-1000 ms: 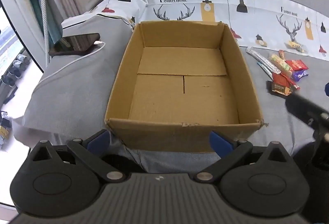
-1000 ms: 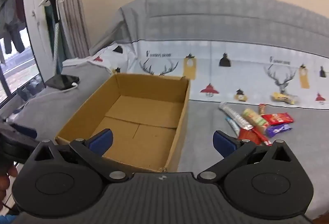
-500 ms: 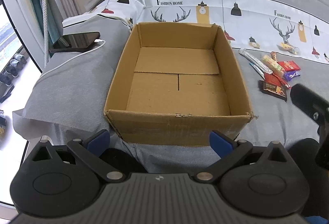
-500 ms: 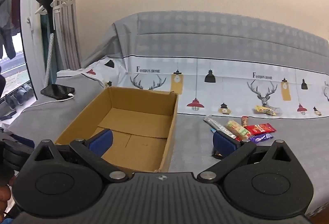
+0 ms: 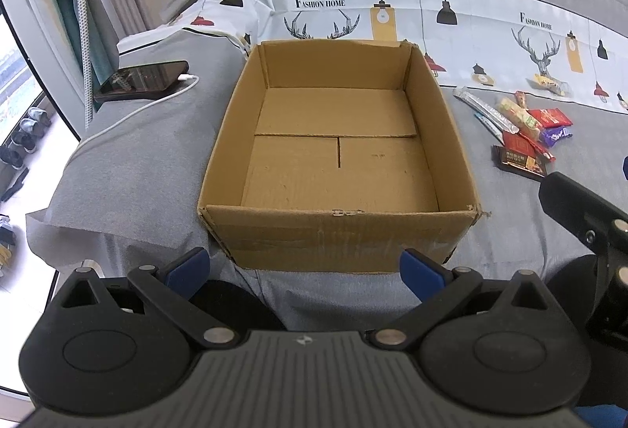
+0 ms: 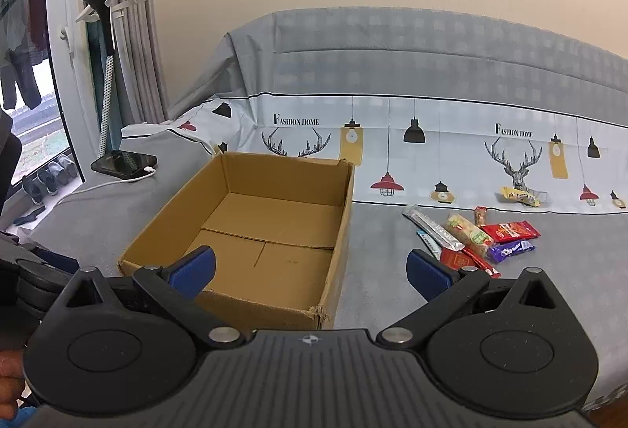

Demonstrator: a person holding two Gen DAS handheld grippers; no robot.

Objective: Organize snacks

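An open brown cardboard box (image 5: 443,121) stands on the grey cloth; nothing lies in it. It also shows in the right wrist view (image 6: 337,251). A heap of wrapped snacks (image 5: 518,125) lies to its right, also seen in the right wrist view (image 6: 471,235): a silver stick, a yellow-green bar, red packs, a purple pack and a dark pack (image 5: 520,161). My left gripper (image 5: 304,267) is open and holds nothing, just before the box's near wall. My right gripper (image 6: 310,269) is open and holds nothing, above the box's near right corner.
A black phone (image 5: 145,78) on a white cable lies left of the box. A lamp stand (image 6: 104,82) and curtains stand at the left by a window. The right gripper's body (image 5: 588,227) shows at the left wrist view's right edge. A yellow packet (image 6: 520,194) lies on the patterned cloth.
Both grippers have drawn back and risen a little from the box. The right wrist view has tilted up, showing more wall. Nothing was picked up.
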